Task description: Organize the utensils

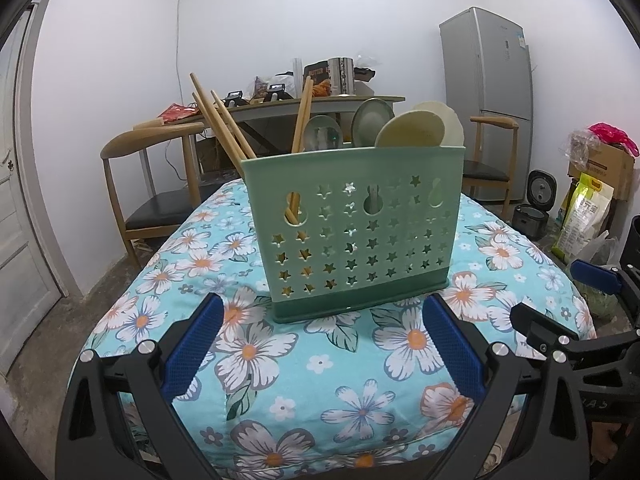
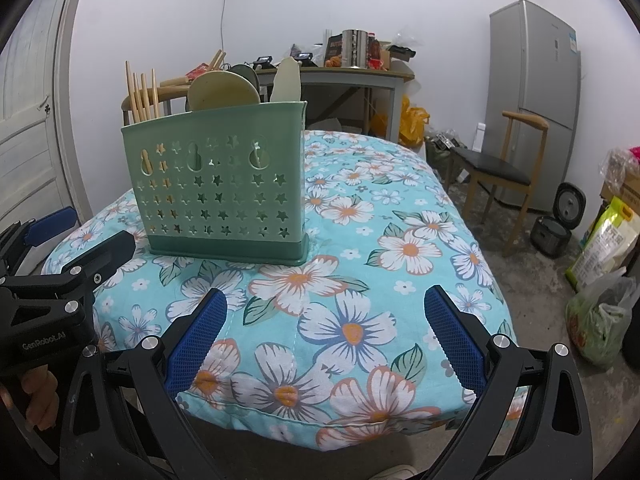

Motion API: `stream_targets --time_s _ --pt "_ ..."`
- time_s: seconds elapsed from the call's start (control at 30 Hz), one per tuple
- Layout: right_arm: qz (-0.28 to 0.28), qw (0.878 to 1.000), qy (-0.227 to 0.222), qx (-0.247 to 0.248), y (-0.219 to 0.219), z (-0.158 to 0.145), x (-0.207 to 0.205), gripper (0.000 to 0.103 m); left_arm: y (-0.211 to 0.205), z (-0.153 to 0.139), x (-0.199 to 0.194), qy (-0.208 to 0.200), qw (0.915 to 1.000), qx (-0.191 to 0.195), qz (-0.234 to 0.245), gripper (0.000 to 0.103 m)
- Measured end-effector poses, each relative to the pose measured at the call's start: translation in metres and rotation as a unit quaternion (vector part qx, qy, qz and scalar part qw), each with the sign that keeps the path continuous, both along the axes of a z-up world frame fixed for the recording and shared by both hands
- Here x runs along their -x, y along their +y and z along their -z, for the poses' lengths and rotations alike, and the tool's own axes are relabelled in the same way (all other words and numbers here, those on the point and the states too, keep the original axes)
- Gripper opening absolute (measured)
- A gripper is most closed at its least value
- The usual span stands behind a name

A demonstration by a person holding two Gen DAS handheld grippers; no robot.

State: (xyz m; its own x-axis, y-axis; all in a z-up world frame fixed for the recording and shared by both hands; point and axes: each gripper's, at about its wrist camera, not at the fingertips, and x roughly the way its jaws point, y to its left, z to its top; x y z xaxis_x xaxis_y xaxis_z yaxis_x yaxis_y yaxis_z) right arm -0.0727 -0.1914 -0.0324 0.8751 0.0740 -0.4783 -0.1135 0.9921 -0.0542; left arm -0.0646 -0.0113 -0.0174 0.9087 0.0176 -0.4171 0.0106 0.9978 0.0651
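Note:
A green plastic utensil holder point(image 1: 356, 232) point(image 2: 224, 184) with star-shaped holes stands on the floral tablecloth point(image 1: 340, 380) point(image 2: 360, 280). Wooden chopsticks point(image 1: 224, 124) point(image 2: 140, 96) stick out of its left compartment. Several spoons point(image 1: 412, 130) point(image 2: 224, 90) rise from the middle and right compartments. My left gripper point(image 1: 322, 344) is open just in front of the holder, nothing between its blue pads. My right gripper point(image 2: 326, 340) is open too, lower and to the right of the holder, over bare cloth. Each gripper shows at the edge of the other's view.
Wooden chairs point(image 1: 140, 184) point(image 2: 504, 160) stand at the table's left and right. A cluttered side table point(image 1: 280, 100) lies behind, a grey fridge point(image 1: 488, 92) at the back right. Bags and boxes point(image 2: 604, 240) sit on the floor at right. A door point(image 1: 20, 200) is at left.

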Motion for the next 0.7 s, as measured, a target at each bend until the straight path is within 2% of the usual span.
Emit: stream_targets --time_s 0.7 --pt "0.0 1.0 0.001 -0.001 -0.0019 0.0003 -0.0007 0.095 0.0012 -0.0007 0.0003 -0.003 1.0 -0.002 -0.005 0.097"
